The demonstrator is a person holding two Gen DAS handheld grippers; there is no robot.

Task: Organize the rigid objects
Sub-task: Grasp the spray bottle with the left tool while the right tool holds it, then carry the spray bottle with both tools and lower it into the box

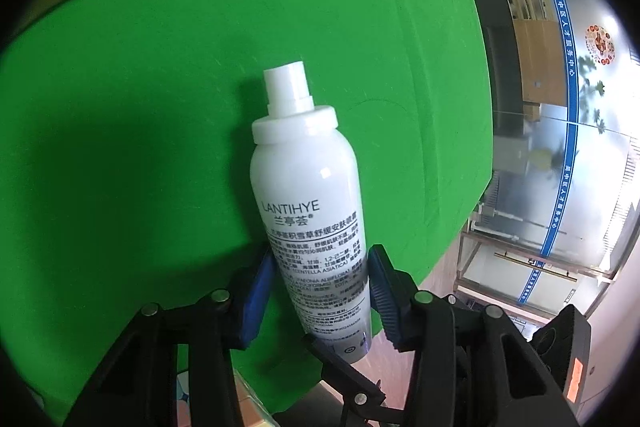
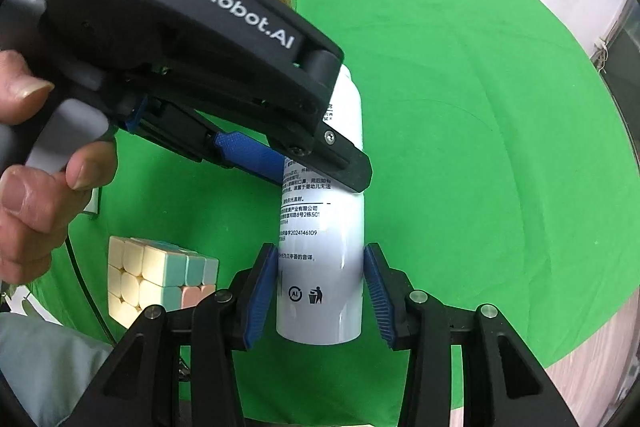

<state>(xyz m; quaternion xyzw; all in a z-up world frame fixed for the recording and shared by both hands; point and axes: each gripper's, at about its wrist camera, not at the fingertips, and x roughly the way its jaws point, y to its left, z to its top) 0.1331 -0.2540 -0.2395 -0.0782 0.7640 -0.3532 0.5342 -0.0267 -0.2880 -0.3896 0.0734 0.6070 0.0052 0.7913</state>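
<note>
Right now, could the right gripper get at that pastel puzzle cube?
Probably not yet: the right gripper has the white spray bottle between its pads. The cube sits close by to its left with nothing on it.

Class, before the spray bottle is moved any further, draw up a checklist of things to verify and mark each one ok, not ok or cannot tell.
1. Left hand-held gripper pads against the spray bottle: ok.
2. Right hand-held gripper pads touching the bottle's lower end: cannot tell, a slim gap shows.
3. White nozzle on the bottle: ok.
4. Puzzle cube apart from the bottle: ok.
5. Green cloth bare beyond the bottle: ok.
</note>
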